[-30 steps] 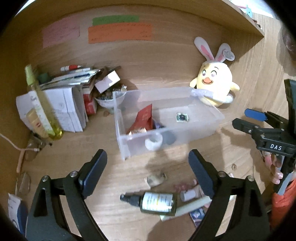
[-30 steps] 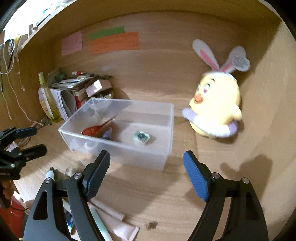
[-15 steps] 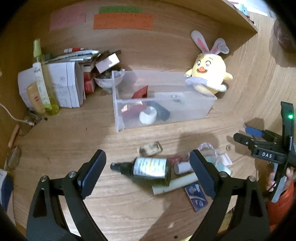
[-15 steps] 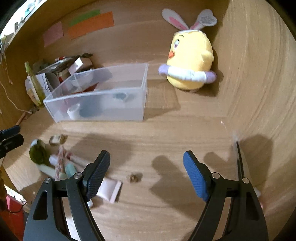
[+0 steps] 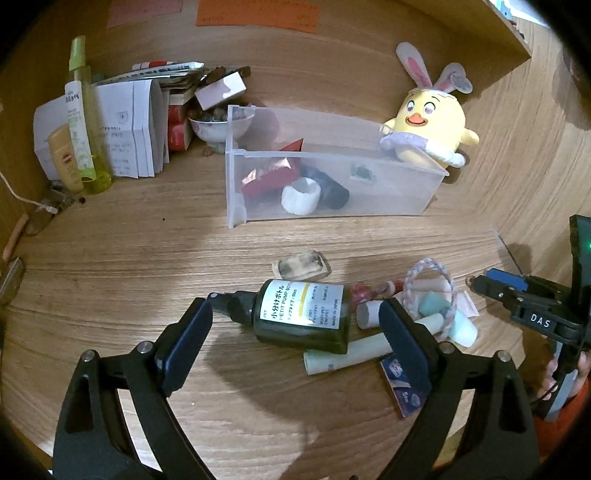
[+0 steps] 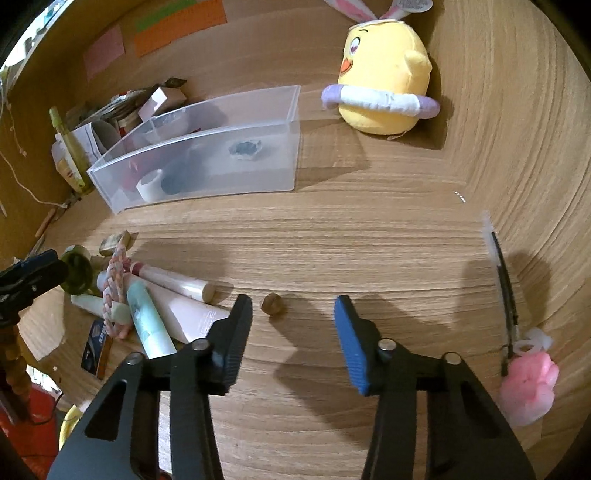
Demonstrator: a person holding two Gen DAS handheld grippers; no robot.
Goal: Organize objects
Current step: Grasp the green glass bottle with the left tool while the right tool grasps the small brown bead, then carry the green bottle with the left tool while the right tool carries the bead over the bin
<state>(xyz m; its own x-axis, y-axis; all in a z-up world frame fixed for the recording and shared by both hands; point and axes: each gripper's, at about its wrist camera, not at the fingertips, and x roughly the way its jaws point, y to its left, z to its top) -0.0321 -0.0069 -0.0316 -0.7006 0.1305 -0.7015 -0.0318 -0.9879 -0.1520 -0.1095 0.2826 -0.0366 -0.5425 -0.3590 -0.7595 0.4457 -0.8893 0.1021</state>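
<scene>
Left gripper [image 5: 295, 332] lower, nearer bottle [image 5: 303, 317]

Surface: wooden desk [image 5: 110, 258], horizontal grain.
Back wall: wood panel [image 5: 332, 74] at 12 o'clock, paper notes [image 5: 258, 16] stuck on.
</scene>
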